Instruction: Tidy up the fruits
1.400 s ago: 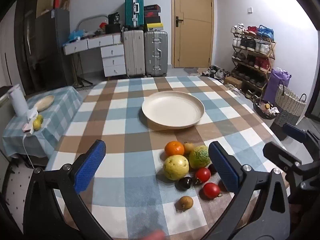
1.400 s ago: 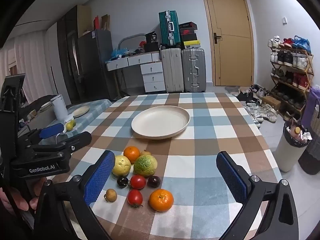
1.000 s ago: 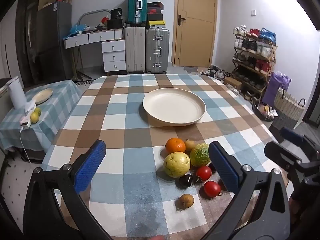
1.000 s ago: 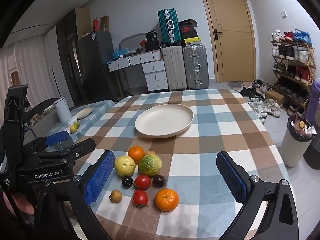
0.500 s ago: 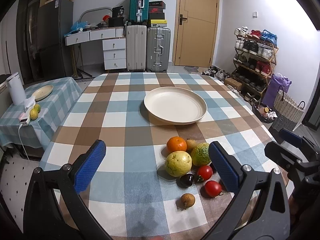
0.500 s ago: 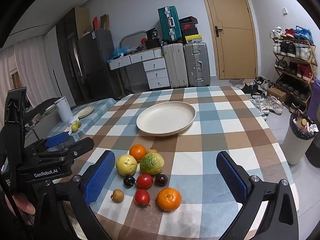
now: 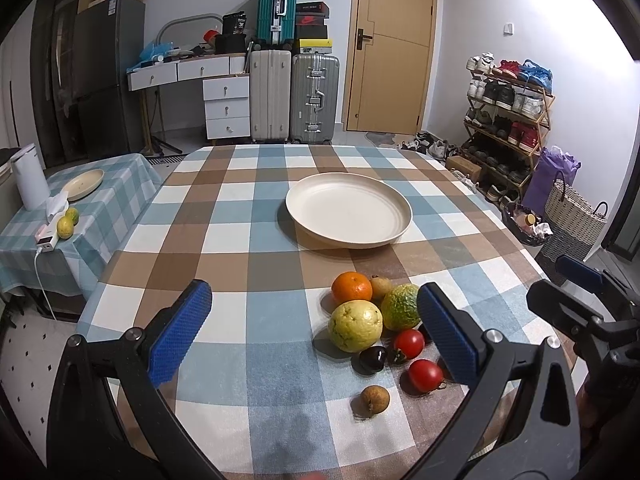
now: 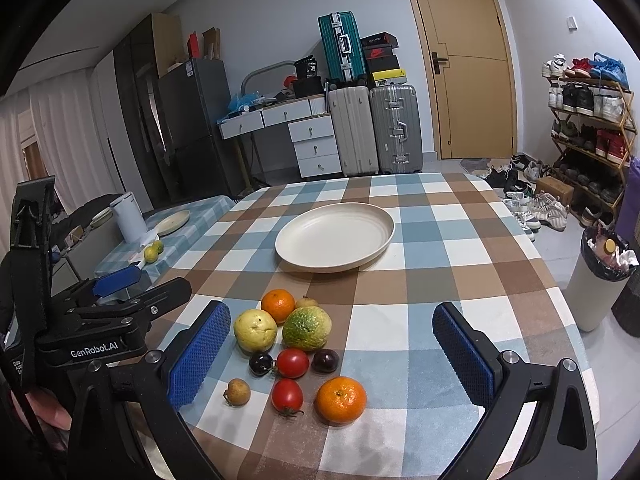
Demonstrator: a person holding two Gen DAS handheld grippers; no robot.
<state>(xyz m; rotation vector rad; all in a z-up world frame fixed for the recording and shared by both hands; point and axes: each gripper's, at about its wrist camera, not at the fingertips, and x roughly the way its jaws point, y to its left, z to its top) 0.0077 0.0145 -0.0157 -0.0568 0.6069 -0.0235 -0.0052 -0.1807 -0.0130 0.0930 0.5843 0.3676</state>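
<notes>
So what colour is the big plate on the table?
The plate is plain cream, with no pattern. The right wrist view shows it best.

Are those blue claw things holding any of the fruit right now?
No. The left hand-held gripper and the right hand-held gripper are both open and hold nothing; the fruit lies on the table.

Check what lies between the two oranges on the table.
In the right wrist view, the green bumpy citrus, a red tomato and a dark plum sit between the far orange and the near orange.
</notes>
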